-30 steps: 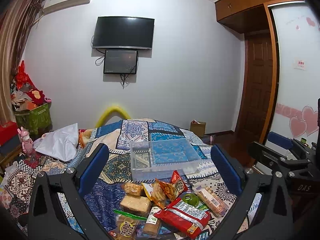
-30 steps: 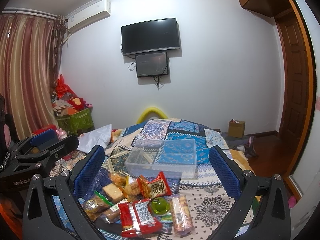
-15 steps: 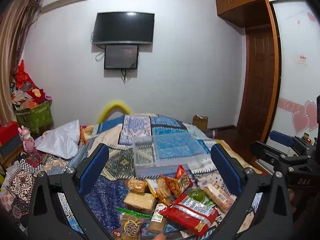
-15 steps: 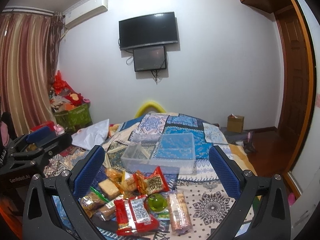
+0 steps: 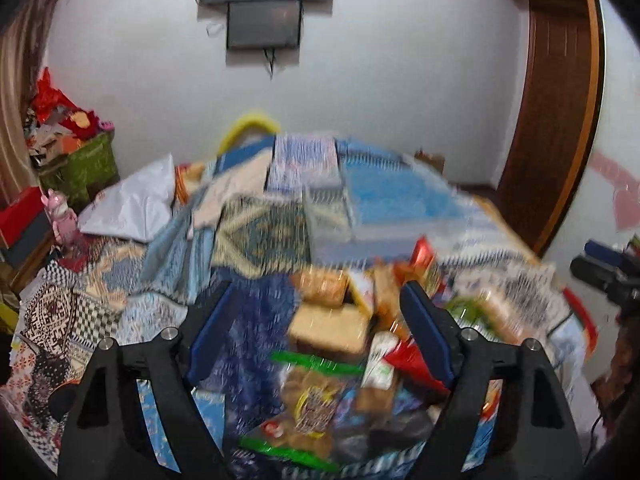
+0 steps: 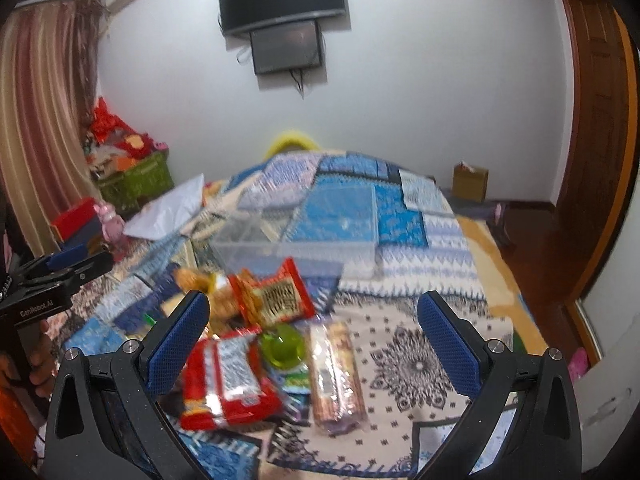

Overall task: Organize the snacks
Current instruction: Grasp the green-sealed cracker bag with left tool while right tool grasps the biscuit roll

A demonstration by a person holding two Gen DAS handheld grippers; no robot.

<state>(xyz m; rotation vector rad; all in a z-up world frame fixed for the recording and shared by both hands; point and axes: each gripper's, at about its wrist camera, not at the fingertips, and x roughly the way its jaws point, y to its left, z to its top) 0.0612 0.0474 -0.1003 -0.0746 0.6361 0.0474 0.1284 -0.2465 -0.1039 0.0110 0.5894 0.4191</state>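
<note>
A heap of packaged snacks lies on a patterned bedspread (image 6: 408,240). It includes a large red packet (image 6: 224,376), an orange-red packet (image 6: 276,296), a green jelly cup (image 6: 282,346) and a long biscuit pack (image 6: 336,368). A clear plastic box (image 6: 308,224) stands empty beyond them. My left gripper (image 5: 314,332) is open above a tan wrapped cake (image 5: 328,328) and a clear bag of pastries (image 5: 312,404); that view is blurred. My right gripper (image 6: 312,340) is open above the heap and holds nothing.
A white plastic bag (image 6: 168,208) lies at the bed's left. A green basket of red items (image 6: 132,176) and a pink toy (image 6: 110,222) stand left of the bed. A cardboard box (image 6: 470,182) sits on the floor by the far wall. A wooden door (image 6: 596,120) is at right.
Both grippers have tipped down and moved closer to the snack heap, which looms larger. Both stay open and empty. The left view is motion-blurred.
</note>
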